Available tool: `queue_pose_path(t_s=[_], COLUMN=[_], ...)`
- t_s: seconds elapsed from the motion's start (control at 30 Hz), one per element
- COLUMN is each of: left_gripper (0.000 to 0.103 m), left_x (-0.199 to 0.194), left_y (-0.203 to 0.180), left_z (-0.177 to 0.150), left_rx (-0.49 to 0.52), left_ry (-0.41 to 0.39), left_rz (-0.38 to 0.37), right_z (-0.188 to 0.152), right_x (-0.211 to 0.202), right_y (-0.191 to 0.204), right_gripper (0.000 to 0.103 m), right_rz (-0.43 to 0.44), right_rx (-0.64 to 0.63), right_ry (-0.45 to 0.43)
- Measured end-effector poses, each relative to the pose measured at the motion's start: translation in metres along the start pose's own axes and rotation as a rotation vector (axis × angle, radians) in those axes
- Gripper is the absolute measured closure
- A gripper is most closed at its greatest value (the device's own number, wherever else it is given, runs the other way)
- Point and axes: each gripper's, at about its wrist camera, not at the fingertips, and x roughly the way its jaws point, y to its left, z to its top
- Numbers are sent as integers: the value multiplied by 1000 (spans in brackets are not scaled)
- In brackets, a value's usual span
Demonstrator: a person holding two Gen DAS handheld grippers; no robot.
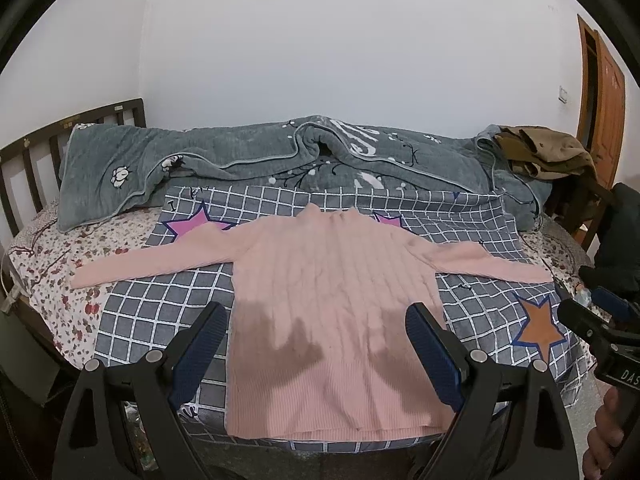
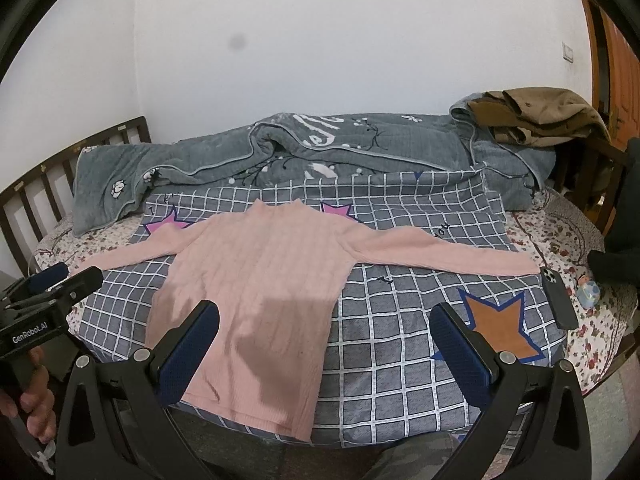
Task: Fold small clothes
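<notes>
A pink ribbed sweater (image 1: pixel 332 312) lies flat and face up on a grey checked sheet (image 1: pixel 160 320) printed with stars, spread over the bed (image 1: pixel 52 264); its collar points toward the far wall, both sleeves are stretched out to the sides, and its hem reaches the near edge of the sheet. The left tongs (image 1: pixel 316 344) hang above the lower part of the sweater with their blue-padded fingers (image 1: pixel 200 352) spread wide apart, holding nothing. The right tongs (image 2: pixel 324 344) are likewise wide open and empty, poised over the sweater's right lower side and the bare sheet next to it. A rumpled grey quilt (image 1: pixel 240 156) with white flowers runs along the far side of the bed, and a brown garment (image 1: pixel 548 152) is heaped at its right end. A dark phone (image 2: pixel 558 296) rests on the floral bedsheet (image 2: pixel 560 232) just beyond the tip of the right sleeve, with a small pale blue object (image 2: pixel 588 292) beside it. A dark wooden headboard (image 1: pixel 24 160) stands at the left.
</notes>
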Motion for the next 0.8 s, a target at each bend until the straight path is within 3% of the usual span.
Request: queue_pose_path(t_s=[0.8], left_gripper=[12], left_x=[-5], left_y=[2], left_z=[2], left_rx=[-15], left_ry=[-4], left_rz=[-4], right_z=[0], right_x=[-8], right_y=[-5], right_gripper=[0], right_rz=[-9], right_rx=[2], right_ry=[-22])
